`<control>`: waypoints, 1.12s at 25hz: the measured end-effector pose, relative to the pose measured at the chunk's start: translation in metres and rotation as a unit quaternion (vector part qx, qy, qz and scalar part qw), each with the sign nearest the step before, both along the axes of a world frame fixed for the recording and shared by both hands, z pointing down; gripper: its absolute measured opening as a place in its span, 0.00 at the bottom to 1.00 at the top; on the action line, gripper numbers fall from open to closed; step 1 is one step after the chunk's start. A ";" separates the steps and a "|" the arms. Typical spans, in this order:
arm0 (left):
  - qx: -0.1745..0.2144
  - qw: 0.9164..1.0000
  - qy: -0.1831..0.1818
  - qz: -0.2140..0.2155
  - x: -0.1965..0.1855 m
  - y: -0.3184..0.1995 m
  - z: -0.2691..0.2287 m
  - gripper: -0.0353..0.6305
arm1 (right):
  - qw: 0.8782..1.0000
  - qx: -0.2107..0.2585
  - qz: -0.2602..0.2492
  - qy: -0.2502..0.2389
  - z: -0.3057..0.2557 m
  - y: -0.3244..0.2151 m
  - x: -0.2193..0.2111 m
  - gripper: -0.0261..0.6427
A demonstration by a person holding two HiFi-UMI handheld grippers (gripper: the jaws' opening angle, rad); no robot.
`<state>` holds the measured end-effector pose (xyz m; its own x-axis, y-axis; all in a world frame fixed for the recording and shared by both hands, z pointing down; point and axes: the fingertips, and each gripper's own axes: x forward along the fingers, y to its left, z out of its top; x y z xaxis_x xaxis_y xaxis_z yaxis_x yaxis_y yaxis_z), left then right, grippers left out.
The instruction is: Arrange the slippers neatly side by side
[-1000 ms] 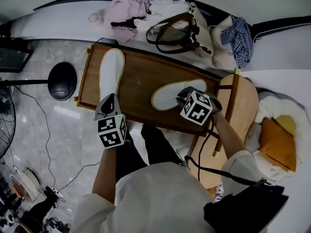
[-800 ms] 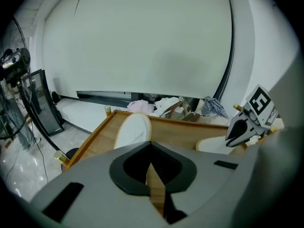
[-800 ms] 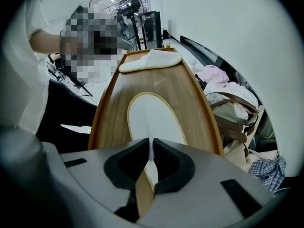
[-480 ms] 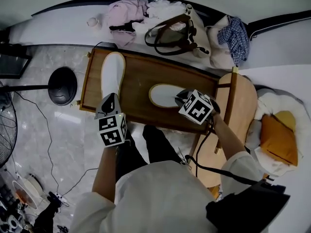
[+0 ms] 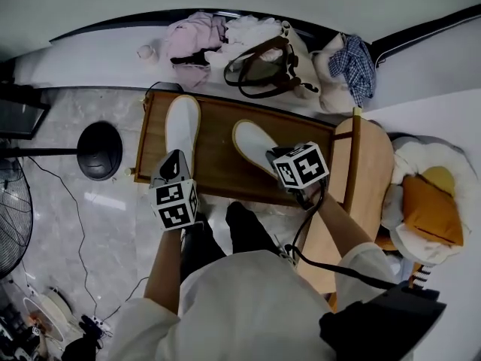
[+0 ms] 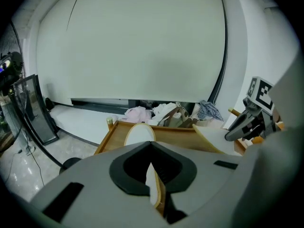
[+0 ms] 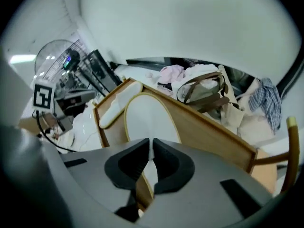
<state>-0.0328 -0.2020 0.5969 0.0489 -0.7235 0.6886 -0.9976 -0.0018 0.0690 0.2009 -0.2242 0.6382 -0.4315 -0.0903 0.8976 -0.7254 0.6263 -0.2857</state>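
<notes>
In the head view both slippers' heels are hidden under the grippers, and the person's legs cover the near edge of the tray. A black round base sits on the floor at left. Clothes and a bag lie beyond the tray, with a chair at right. The left slipper lies straight along the tray's left end, its heel rim pinched by the closed left gripper. The right slipper, white with a tan rim, slants mid-tray. The right gripper has just been closing its jaws, which pinch that slipper's heel.

White short-sleeved shirt, dark trousers (a black cable runs off the right gripper)
</notes>
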 end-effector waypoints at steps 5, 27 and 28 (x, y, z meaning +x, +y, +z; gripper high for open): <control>0.011 1.000 0.000 0.021 -0.010 -0.002 -0.008 0.06 | 0.990 -0.016 0.135 -0.033 -0.014 -0.004 -0.015 0.11; 0.062 0.993 0.017 0.102 -0.060 -0.013 -0.042 0.06 | 0.910 0.030 0.405 -0.084 -0.050 -0.002 -0.103 0.11; 0.063 0.992 0.018 0.104 -0.062 -0.014 -0.042 0.06 | 0.907 0.028 0.412 -0.086 -0.049 -0.002 -0.107 0.11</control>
<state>-0.0950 -0.2162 0.5544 0.2283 -0.7756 0.5885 -0.9719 -0.2174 0.0905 0.0937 -0.2267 0.5889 -0.3299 -0.4891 0.8075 -0.9016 -0.0904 -0.4231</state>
